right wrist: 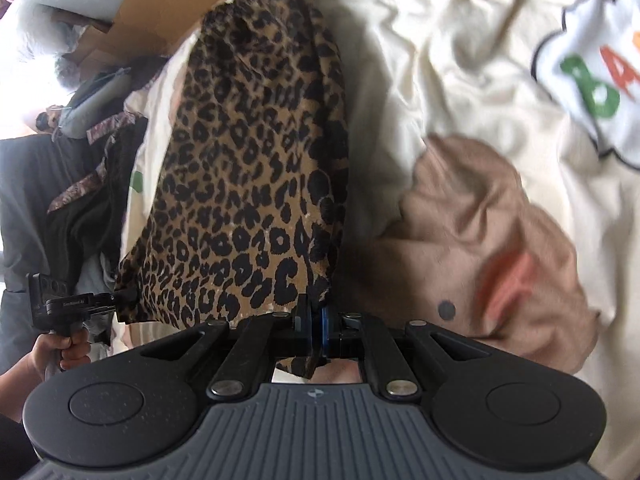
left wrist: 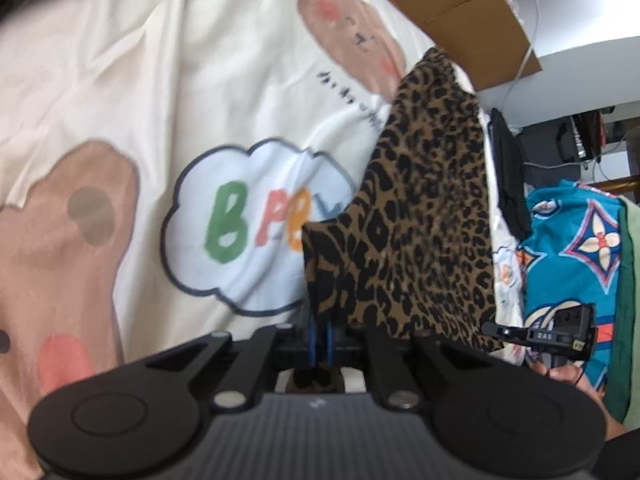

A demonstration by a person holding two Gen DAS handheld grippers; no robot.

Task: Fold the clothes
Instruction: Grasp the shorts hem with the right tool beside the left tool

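Leopard cloth point(left wrist: 420, 216) hangs stretched between my two grippers above the cream bedsheet point(left wrist: 132, 80) with its bear and cloud prints. My left gripper point(left wrist: 320, 332) has its blue-padded fingers pressed together on one lower corner. My right gripper point(right wrist: 314, 320) pinches the other corner the same way, fingers closed on the fabric. A cardboard box point(left wrist: 460, 12) sits beyond the sheet, and I see a turquoise patterned cloth point(left wrist: 576, 240) off to the side.
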